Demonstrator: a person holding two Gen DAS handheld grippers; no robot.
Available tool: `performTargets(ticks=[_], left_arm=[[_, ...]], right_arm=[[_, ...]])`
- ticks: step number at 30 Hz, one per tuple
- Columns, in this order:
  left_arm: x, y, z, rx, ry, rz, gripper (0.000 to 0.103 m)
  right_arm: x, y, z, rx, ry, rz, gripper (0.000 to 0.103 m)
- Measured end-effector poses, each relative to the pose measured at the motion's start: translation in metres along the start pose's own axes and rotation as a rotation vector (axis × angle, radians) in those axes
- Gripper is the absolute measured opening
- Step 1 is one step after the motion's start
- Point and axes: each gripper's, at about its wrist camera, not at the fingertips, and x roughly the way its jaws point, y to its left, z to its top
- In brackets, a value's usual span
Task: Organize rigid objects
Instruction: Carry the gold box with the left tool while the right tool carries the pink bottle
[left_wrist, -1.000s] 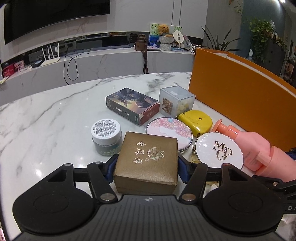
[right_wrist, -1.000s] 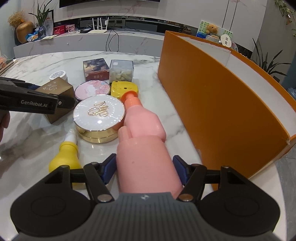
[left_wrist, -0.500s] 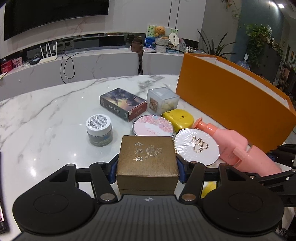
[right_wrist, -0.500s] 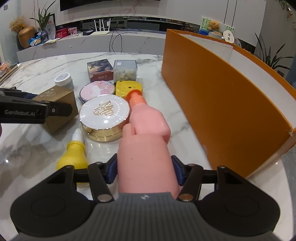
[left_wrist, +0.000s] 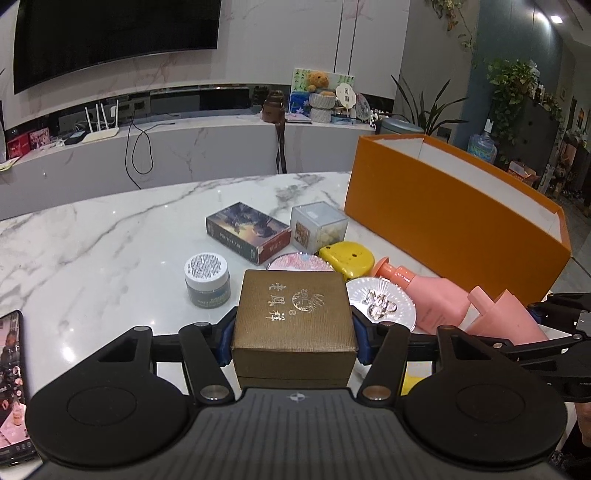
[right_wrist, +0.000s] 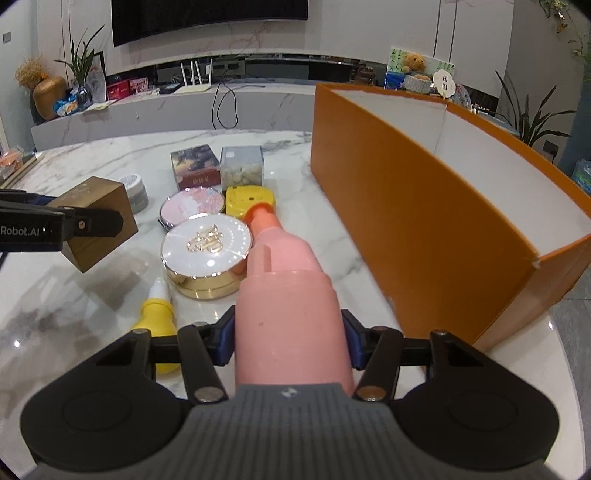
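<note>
My left gripper (left_wrist: 293, 334) is shut on a brown gift box (left_wrist: 293, 314) with gold characters, held above the marble table; the box also shows in the right wrist view (right_wrist: 98, 221). My right gripper (right_wrist: 290, 341) is shut on a pink pump bottle (right_wrist: 286, 295), lifted off the table, which also shows in the left wrist view (left_wrist: 439, 295). The open orange box (right_wrist: 424, 221) stands to the right, also in the left wrist view (left_wrist: 454, 225).
On the table lie a white and gold compact (right_wrist: 207, 247), a pink floral compact (right_wrist: 192, 210), a yellow case (right_wrist: 249, 199), a clear cube box (right_wrist: 242, 166), a card box (right_wrist: 194, 166), a small jar (left_wrist: 207, 275) and a yellow dropper bottle (right_wrist: 157, 325).
Both grippers have risen with their loads. The brown box and the pink bottle are higher above the table, and the orange box's open top has come into view.
</note>
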Motion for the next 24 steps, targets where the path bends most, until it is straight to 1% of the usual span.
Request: performTargets(ticks=[5, 11, 16, 20, 22, 24], left_arm=[[-0.005, -0.006, 0.004, 0.027, -0.015, 0.012, 0.067], [-0.006, -0.017, 0.013, 0.049, -0.027, 0.004, 0.067], [-0.004, -0.031, 0.018, 0.07, -0.031, -0.02, 0.067], [-0.002, -0.046, 0.027, 0.108, -0.039, -0.042, 0.067], [-0.002, -0.054, 0.035, 0.122, -0.052, -0.054, 0.067], [-0.002, -0.063, 0.045, 0.132, -0.069, -0.071, 0.067]], right_arm=[[-0.013, 0.0, 0.006, 0.009, -0.039, 0.009, 0.056], [-0.028, -0.001, 0.013, 0.017, -0.08, 0.025, 0.056], [-0.041, -0.008, 0.017, 0.031, -0.11, 0.028, 0.056], [-0.053, -0.017, 0.023, 0.033, -0.141, 0.022, 0.056], [-0.06, -0.025, 0.031, 0.035, -0.165, 0.007, 0.056], [-0.069, -0.036, 0.041, 0.046, -0.21, -0.012, 0.056]])
